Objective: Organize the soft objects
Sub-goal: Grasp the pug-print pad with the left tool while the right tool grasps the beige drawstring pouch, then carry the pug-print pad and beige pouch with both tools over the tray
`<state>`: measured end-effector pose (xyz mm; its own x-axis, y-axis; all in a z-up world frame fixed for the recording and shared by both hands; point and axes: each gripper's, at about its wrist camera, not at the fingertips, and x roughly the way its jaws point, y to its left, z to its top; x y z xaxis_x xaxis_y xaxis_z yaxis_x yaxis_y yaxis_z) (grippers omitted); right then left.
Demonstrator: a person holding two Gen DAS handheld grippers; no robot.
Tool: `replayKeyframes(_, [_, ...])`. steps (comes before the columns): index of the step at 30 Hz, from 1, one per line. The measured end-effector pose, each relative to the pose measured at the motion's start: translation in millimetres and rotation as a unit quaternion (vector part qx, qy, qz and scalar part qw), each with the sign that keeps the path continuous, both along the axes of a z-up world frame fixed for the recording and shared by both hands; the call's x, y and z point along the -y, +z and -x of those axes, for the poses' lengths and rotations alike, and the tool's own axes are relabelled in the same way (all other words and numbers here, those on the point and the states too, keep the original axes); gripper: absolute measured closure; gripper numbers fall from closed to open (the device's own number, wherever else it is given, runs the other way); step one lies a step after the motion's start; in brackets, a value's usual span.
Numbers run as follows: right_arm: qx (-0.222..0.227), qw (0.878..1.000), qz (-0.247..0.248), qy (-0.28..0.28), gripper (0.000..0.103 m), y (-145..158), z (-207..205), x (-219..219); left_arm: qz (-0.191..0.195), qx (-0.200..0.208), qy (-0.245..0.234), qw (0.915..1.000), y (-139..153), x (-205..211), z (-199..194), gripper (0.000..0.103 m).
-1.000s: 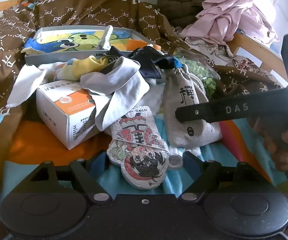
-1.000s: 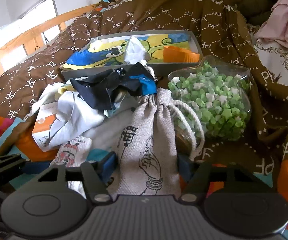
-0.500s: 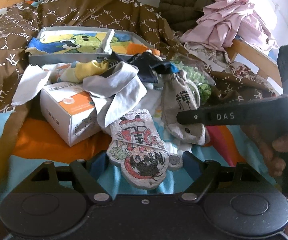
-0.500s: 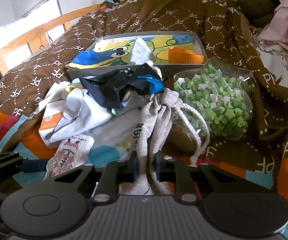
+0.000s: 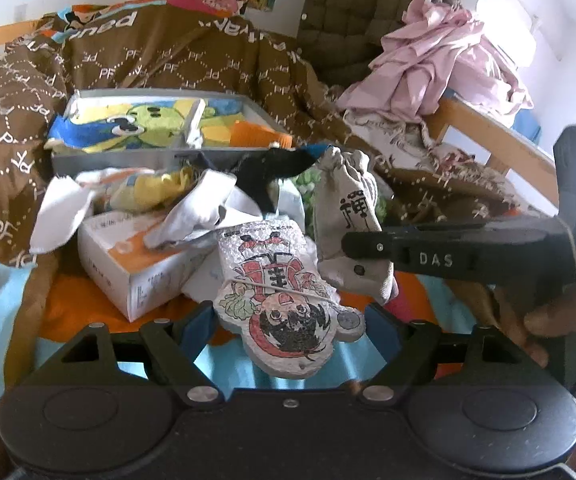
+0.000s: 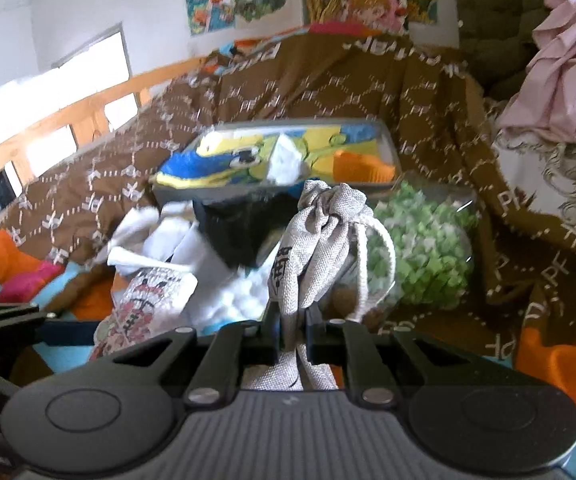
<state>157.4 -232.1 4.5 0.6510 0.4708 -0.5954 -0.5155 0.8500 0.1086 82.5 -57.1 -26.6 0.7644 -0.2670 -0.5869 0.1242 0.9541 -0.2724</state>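
one linen pouch (image 6: 320,236) in right hand-held gripper (image 6: 292,330)

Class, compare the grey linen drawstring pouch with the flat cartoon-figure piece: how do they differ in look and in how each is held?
The linen pouch is plain grey with black characters; the cartoon piece is white with a red and black figure. The pouch is bunched, with a cord; the piece is flat. The right hand-held gripper pinches the pouch; the left hand-held gripper straddles the piece, jaws wide. Both are soft.

Both grippers are matte black with silver screws; the right gripper (image 5: 444,254) bears white lettering, apparently "DAS".
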Motion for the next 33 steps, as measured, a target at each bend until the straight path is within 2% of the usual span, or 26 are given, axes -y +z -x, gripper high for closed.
replayKeyframes(8, [0.01,0.999,-0.036,-0.016,0.09,9,1,15,0.019,0.015,-0.007,0.9997,19,7,6,0.022])
replayKeyframes(18, [0.085,0.994,-0.066,-0.02,0.09,25,11,22,0.02,0.054,-0.002,0.9983,41,8,9,0.022])
replayKeyframes(26, [0.114,0.99,-0.077,-0.015,0.09,30,11,21,0.014,0.088,0.024,0.9957,57,-3,-5,0.021])
replayKeyframes(33, [0.14,0.986,-0.091,-0.012,0.09,34,4,19,-0.001,0.126,0.066,0.9898,73,-24,-30,0.021])
